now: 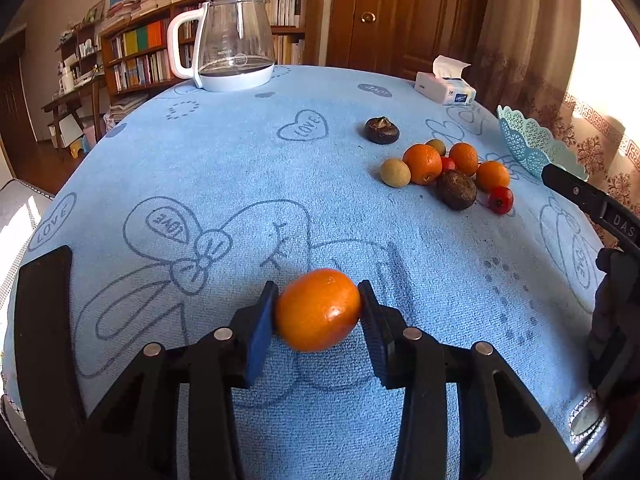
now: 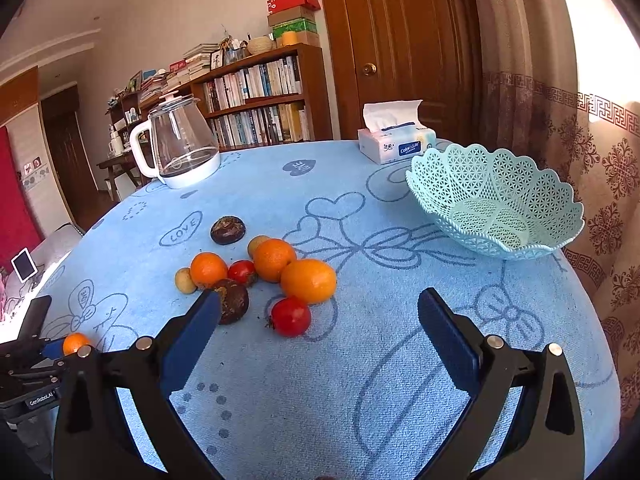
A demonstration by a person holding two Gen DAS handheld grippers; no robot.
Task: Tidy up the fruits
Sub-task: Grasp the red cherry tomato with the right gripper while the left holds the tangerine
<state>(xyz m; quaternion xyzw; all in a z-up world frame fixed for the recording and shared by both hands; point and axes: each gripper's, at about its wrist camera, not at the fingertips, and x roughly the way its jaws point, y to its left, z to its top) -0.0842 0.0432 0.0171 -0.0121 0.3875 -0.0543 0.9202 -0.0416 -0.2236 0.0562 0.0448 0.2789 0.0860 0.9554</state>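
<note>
My left gripper [image 1: 318,304] is shut on an orange [image 1: 318,310], held just above the blue cloth; it also shows in the right wrist view [image 2: 74,343] at the far left. A pile of fruit lies on the cloth: oranges [image 2: 308,280], red fruits [image 2: 291,317], dark brown fruits [image 2: 234,300] and small tan ones [image 2: 185,280]. The pile shows in the left wrist view [image 1: 448,172] at the right. A light teal lattice basket [image 2: 496,204] stands empty at the right. My right gripper [image 2: 320,320] is open and empty, near the pile, left of the basket.
A glass kettle with a white handle [image 2: 176,152] stands at the far left of the table. A tissue box [image 2: 394,140] stands at the back beside the basket. The table edge [image 2: 592,320] curves close on the right, next to curtains.
</note>
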